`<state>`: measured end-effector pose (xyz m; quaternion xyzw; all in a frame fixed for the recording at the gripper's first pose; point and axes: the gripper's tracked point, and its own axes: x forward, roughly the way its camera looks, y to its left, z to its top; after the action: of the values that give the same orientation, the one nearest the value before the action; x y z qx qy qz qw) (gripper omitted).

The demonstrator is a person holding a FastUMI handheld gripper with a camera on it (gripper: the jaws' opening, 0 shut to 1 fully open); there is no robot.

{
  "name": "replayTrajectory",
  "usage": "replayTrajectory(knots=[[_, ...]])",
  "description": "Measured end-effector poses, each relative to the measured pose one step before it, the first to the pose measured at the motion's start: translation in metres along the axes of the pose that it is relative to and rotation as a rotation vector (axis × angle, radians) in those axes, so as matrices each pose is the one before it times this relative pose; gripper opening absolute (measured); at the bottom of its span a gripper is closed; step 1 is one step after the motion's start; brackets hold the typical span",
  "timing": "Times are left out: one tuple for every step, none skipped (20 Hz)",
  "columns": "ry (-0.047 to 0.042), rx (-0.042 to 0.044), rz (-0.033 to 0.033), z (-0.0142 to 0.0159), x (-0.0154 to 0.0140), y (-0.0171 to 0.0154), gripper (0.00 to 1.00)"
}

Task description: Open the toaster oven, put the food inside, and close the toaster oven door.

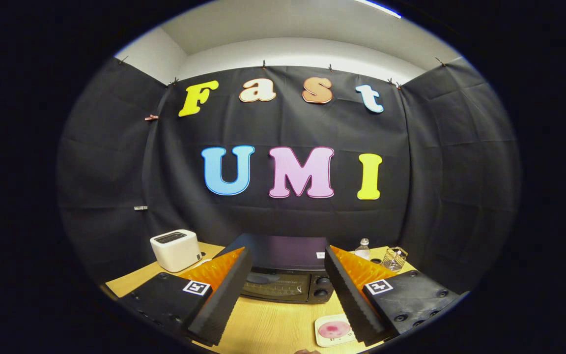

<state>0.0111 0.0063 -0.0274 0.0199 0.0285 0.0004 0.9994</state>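
The gripper hovers above the wooden surface with its fingers spread wide and holding nothing, apparently lined up on the toaster oven, which stands with its door shut between and just beyond the fingers, near the surface's far edge. The food lies on a small plate just inside the right finger, partly covered by it. A white toaster occupies the far left corner; a small bottle and a wire basket, contents indistinct, stand at far right.

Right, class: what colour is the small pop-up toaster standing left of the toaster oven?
White, or off-white, with a dark slot on top; the toaster shows best in the gripper view.
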Motion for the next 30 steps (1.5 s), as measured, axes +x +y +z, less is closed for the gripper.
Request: replayTrajectory(knots=[[0.01111, 0.00015, -0.00395, -0.00387, 0.00355, -0.00043, 0.98], [0.00760, 0.00277, -0.00402, -0.00241, 0.00283, -0.00054, 0.98], [0.00277, 0.00439, -0.00487, -0.00137, 0.00288, -0.00033, 0.98], [0.00416, 0.00352, -0.00591, -0.00170, 0.00314, -0.00087, 0.98], [0.00599, 0.00456, -0.00432, -0.00277, 0.00354, 0.00013, 0.98], [0.00305, 0.00305, -0.00156, -0.00162, 0.00275, 0.00060, 0.98], [0.00498, 0.00262, -0.00559, -0.00214, 0.00385, 0.00133, 0.98], [0.00729, 0.00303, -0.00465, -0.00266, 0.00511, 0.00078, 0.98], [0.00678, -0.00097, -0.00880, -0.00542, 0.00523, 0.00124, 0.98], [0.00478, -0.00335, -0.00684, -0.00252, 0.00671, 0.00207, 0.98], [0.00697, -0.00106, -0.00777, -0.00332, 0.00846, 0.00252, 0.98], [0.00706, 0.00241, -0.00090, -0.00365, 0.00994, 0.00552, 0.98], [0.00497, 0.00088, -0.00051, -0.00338, 0.00762, 0.00499, 0.99], [0.00935, -0.00066, -0.00104, -0.00500, 0.01033, 0.00505, 0.99], [0.01438, -0.00247, 0.00078, -0.00621, 0.00966, 0.00503, 0.99], [0.02451, -0.00077, 0.00307, -0.00860, 0.01010, 0.00585, 0.99], [0.02334, 0.00134, 0.00078, -0.00725, 0.01010, 0.00552, 0.99], [0.02168, 0.00370, -0.00139, -0.00677, 0.00968, 0.00459, 0.99], [0.01563, 0.00538, 0.00310, -0.00651, 0.00879, 0.00494, 0.99], [0.01039, -0.00133, 0.00164, -0.00517, 0.00844, 0.00468, 0.99], [0.00904, -0.00922, 0.00154, -0.00564, 0.00961, 0.00522, 0.99], [0.01168, -0.01339, 0.00409, -0.00617, 0.00895, 0.00508, 0.99], [0.01346, -0.01320, 0.00156, -0.00725, 0.00757, 0.00348, 0.99], [0.01214, -0.00845, 0.00184, -0.00613, 0.00797, 0.00374, 0.99], [0.01003, -0.00502, 0.00185, -0.00488, 0.00669, 0.00322, 0.99], [0.01372, -0.00438, -0.00166, -0.00590, 0.00799, 0.00214, 0.99], [0.01470, -0.00353, -0.00236, -0.00606, 0.00615, 0.00031, 0.99], [0.01903, -0.00505, -0.00604, -0.00690, 0.00600, 0.00077, 0.99], [0.01999, -0.00202, -0.00664, -0.00625, 0.00455, 0.00001, 0.99], [0.01752, 0.00342, -0.00083, -0.00480, 0.00336, 0.00002, 0.99]])
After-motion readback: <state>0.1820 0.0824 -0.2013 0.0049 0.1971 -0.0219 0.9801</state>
